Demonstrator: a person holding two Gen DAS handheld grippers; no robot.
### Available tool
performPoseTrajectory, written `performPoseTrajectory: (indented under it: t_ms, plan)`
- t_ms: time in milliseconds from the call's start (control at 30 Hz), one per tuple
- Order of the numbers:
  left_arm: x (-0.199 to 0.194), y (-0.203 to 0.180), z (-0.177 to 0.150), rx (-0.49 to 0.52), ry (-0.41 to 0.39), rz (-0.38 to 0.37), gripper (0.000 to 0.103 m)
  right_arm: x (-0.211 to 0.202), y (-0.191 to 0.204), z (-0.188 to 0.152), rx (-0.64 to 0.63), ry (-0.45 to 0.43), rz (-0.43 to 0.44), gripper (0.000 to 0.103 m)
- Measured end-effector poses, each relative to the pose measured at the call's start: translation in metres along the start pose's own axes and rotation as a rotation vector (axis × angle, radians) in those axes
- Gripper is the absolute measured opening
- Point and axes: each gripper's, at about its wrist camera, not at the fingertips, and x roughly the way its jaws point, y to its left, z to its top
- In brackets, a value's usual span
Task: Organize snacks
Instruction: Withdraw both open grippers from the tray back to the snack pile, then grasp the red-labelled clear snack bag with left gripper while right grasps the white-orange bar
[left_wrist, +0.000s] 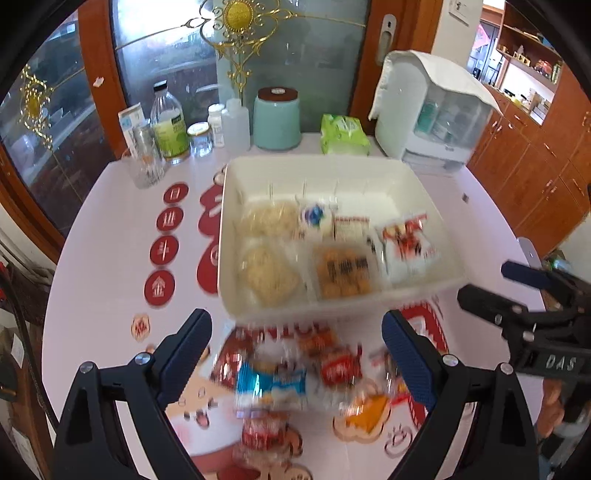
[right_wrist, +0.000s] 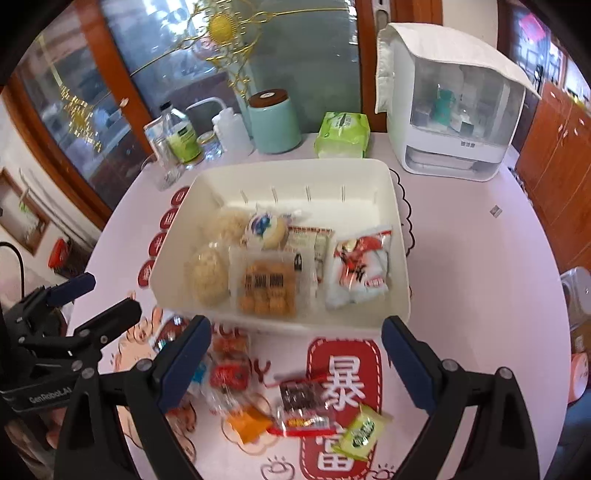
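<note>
A white divided bin (left_wrist: 332, 168) (right_wrist: 280, 173) stands mid-table holding several packed snacks: pale round cakes (left_wrist: 267, 273), a clear pack of orange biscuits (left_wrist: 343, 271) (right_wrist: 267, 288), a red-and-white packet (left_wrist: 406, 243) (right_wrist: 360, 266). Loose snacks lie in front of it: a blue-white packet (left_wrist: 271, 386), red packets (left_wrist: 338, 363) (right_wrist: 229, 374), an orange one (right_wrist: 247, 421), a dark packet (right_wrist: 299, 397), a green candy (right_wrist: 362, 430). My left gripper (left_wrist: 297, 354) is open above the loose pile. My right gripper (right_wrist: 297, 356) is open above it too, empty.
At the table's back stand bottles and jars (left_wrist: 170, 122), a teal canister (left_wrist: 277, 118), a green tissue pack (left_wrist: 343, 134) and a white covered dispenser (left_wrist: 436, 110). Red round stickers (left_wrist: 164, 251) lie left of the bin. Wooden cabinets (left_wrist: 535, 155) are to the right.
</note>
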Motion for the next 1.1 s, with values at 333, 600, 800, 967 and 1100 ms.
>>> performPoseTrajectory:
  t_ms: [333,600,800,967,1100]
  plan:
    - [-0.014,0.024,-0.076,-0.038,0.018,0.004,0.093,-0.002,0.016,-0.06,-0.125,-0.001,0.034,0.079]
    - [0.021,0.038,-0.123,-0.113,0.097,0.022,0.093,0.033,0.045,-0.114,-0.278,0.06,0.085,0.071]
    - [0.056,0.041,-0.143,-0.156,0.156,0.041,0.093,0.065,0.061,-0.139,-0.333,0.125,0.111,0.07]
    - [0.077,0.047,-0.15,-0.211,0.186,0.04,0.093,0.085,0.069,-0.143,-0.368,0.137,0.103,0.07]
    - [0.088,0.049,-0.148,-0.228,0.189,0.043,0.093,0.099,0.071,-0.139,-0.392,0.145,0.093,0.07]
